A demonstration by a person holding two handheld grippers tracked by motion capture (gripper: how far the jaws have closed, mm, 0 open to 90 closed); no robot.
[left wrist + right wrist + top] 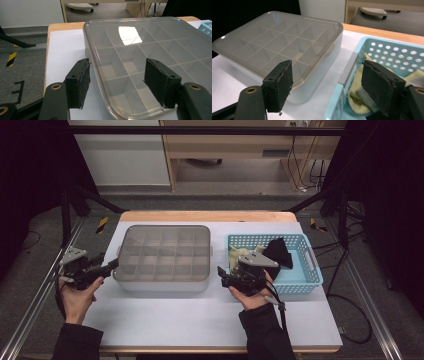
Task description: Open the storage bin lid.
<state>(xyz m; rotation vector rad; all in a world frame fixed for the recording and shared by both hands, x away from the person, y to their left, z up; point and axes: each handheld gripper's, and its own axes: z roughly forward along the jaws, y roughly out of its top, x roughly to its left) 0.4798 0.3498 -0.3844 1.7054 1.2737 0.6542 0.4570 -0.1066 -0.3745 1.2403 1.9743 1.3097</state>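
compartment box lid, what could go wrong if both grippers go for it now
1. The left hand-held gripper straddles only a corner of the compartment box lid, so lifting there may tilt the lid or drag the whole box.
2. The right hand-held gripper sits open across the blue basket rim and could catch it, shifting the yellow cloth.

The tinted lid (pixel 166 251) dims the divided box's compartments, so any contents cannot be told. Beside that box, the blue basket (pixel 305 240) is partly hidden by the right gripper (pixel 223 273), and the yellow and black cloths (pixel 280 251) inside cannot be identified.
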